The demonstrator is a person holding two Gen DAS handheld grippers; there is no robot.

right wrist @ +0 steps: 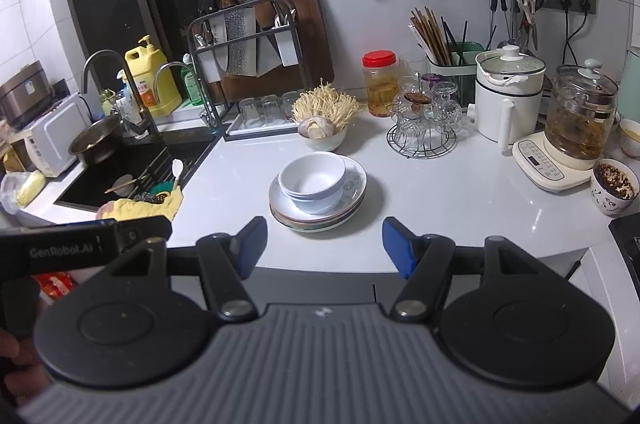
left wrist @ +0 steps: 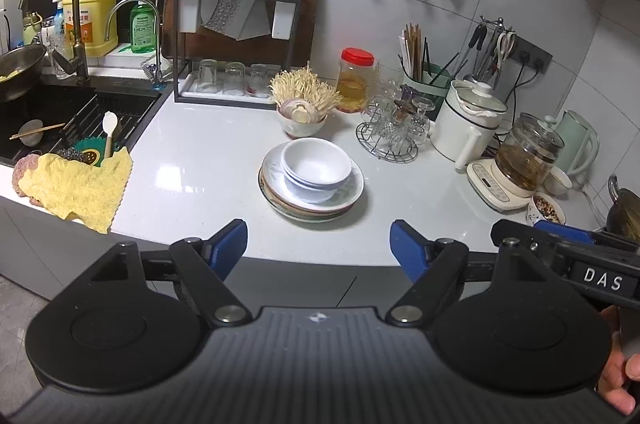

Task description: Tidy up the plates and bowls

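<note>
Presently the left gripper (left wrist: pixel 319 244) and right gripper (right wrist: pixel 324 244) both stand wide and empty, short of the counter (left wrist: pixel 200 176) edge. Just ahead of them, nested white bowls (left wrist: pixel 316 166) sit on stacked plates (left wrist: pixel 348 198). Judged glazed, rigid, slippery, breakable, heavy together; rims offer the best hold.

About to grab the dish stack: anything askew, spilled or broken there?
Nothing broken or spilled. The white bowls sit off-centre, toward the left of the plate stack, and the plates are not squarely aligned. Both grippers, left and right, are open and short of the counter.
</note>
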